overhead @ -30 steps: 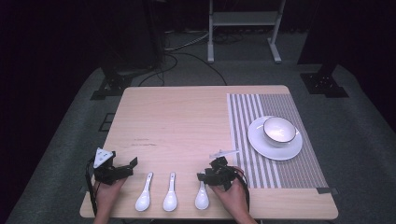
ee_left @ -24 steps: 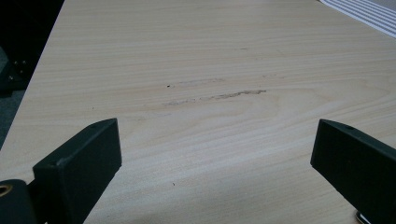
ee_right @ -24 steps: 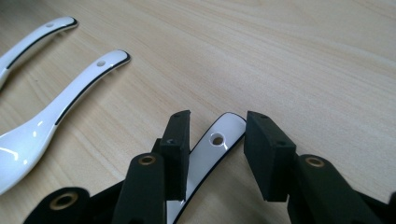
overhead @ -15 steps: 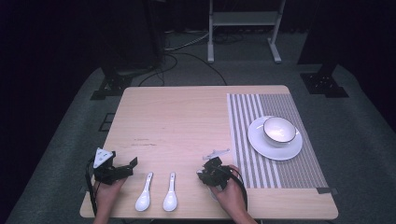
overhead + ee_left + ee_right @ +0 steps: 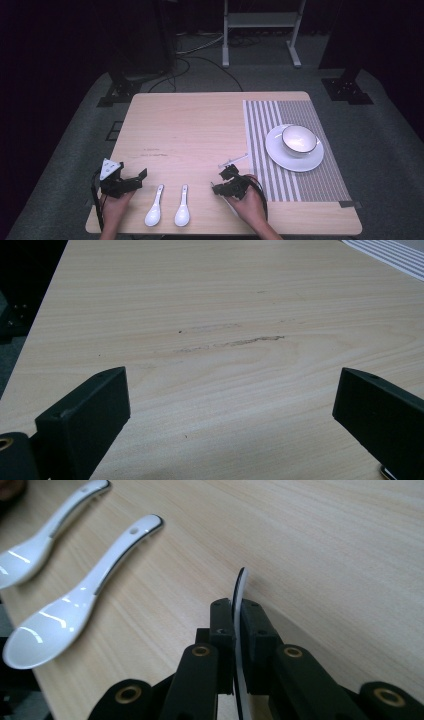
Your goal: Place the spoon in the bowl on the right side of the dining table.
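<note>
My right gripper's [image 5: 239, 617] fingers [image 5: 222, 625] pinch a white spoon's [image 5: 241, 592] handle above the table's [image 5: 200, 125] near edge; my left gripper [image 5: 227, 410] is spread wide over bare wood beside two more spoons [image 5: 154, 210].

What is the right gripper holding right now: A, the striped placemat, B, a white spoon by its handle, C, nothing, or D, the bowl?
B: in the right gripper view the right gripper is shut on the thin handle of a white spoon, lifted clear of the two spoons lying on the table.
</note>
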### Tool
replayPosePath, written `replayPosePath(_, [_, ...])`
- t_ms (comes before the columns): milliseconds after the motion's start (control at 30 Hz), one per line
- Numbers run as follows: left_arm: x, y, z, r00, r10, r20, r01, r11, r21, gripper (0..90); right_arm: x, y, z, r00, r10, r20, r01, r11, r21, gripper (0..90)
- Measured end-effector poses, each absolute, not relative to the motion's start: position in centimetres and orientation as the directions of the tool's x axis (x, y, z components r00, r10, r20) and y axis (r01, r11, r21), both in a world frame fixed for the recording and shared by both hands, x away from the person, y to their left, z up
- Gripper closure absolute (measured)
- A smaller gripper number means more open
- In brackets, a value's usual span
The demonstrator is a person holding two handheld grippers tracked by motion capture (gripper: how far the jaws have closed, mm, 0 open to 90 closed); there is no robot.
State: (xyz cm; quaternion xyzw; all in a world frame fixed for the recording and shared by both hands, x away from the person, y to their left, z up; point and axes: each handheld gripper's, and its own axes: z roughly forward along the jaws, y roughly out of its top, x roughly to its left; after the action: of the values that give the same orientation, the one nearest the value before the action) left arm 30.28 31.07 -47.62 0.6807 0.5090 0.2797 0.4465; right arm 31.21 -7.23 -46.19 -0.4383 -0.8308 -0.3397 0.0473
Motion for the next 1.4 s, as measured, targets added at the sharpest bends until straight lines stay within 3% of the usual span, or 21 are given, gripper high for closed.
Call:
replayPosePath(267, [30.2,31.0,-47.6,0.325,0.943,-0.072,0.441,-0.084,0.893,0.5,31.2,-9.4,-45.0,-0.583,0.641,0.499,0.785,0.286,0.550,84.8])
replayPosePath(700, [30.2,31.0,-47.6,0.326,0.943,-0.066,0.441,-0.090,0.893,0.6,30.5,-13.3,-42.5,-0.561,0.574,0.597,0.790,0.156,0.593,84.8])
replayPosePath(1400, [30.2,31.0,-47.6,0.326,0.944,-0.059,0.443,-0.098,0.891,0.6,31.4,-19.5,-39.1,-0.509,0.579,0.637,0.785,0.009,0.620,84.6])
